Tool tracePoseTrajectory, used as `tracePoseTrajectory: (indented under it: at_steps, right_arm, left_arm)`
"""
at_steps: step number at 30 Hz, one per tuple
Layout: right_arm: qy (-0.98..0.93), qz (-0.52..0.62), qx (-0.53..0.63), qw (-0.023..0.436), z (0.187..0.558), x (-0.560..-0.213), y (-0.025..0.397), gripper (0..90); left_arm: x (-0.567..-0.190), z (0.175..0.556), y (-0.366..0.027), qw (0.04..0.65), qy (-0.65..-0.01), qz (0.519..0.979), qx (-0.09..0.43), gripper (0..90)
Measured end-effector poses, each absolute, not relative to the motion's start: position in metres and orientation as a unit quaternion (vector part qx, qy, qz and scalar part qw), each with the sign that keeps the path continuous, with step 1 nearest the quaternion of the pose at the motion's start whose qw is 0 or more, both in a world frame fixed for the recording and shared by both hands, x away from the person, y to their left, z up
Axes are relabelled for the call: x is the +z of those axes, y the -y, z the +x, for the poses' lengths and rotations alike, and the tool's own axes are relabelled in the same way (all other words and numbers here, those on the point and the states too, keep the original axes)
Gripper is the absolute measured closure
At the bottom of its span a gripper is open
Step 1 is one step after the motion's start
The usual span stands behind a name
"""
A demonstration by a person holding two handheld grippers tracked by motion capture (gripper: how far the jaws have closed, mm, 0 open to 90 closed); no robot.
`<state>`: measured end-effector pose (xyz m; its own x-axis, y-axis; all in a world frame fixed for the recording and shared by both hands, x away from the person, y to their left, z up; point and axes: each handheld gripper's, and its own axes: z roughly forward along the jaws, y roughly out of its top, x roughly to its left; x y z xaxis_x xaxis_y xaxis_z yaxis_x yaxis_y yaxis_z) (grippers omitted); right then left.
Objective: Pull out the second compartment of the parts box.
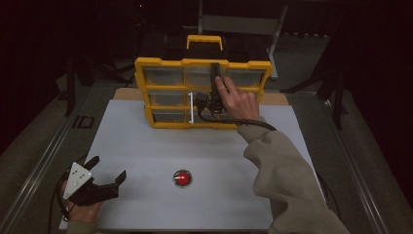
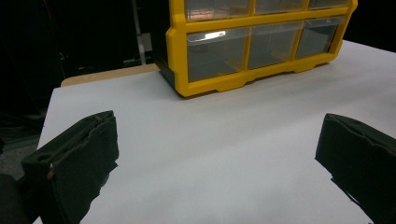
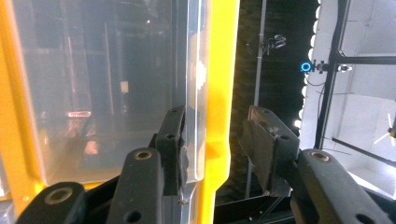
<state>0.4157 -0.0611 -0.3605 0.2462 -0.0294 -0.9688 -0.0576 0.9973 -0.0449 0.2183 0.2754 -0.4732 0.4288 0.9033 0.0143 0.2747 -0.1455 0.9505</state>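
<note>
The yellow drawer cabinet [image 1: 202, 92] stands upright at the far edge of the white table [image 1: 146, 146], with a black-and-yellow carry handle [image 1: 204, 43] on top. Its clear drawers [image 2: 217, 53] sit in rows of three.

The right gripper [image 1: 215, 80] is raised against the upper middle of the cabinet front, held by the right hand [image 1: 236, 100]. In the right gripper view its jaws stand partly spread astride a yellow frame bar [image 3: 222, 93]: one jaw lies against the clear drawer front [image 3: 194, 84], the other stands off the bar's far side. Contact with the bar itself appears absent, though the angle makes this uncertain.

The left gripper [image 1: 104, 170] rests near the table's front left corner, well apart from the cabinet, jaws spread wide over bare table. A red button [image 1: 182, 178] sits to its right.
</note>
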Motion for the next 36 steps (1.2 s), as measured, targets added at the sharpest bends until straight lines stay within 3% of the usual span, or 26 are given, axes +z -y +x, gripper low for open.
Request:
tracePoseTrajectory:
  at_steps: [22,36]
  right_arm:
    - [-0.639,-0.036,0.007,0.768,0.409,-0.361,0.061,79.9]
    - [-0.644,-0.032,0.007,0.764,0.404,-0.362,0.060,80.4]
  left_arm:
    - [-0.473,0.218,-0.275,0.491,-0.429,0.687,0.320,0.0]
    - [-0.473,0.218,-0.275,0.492,-0.430,0.686,0.320,0.0]
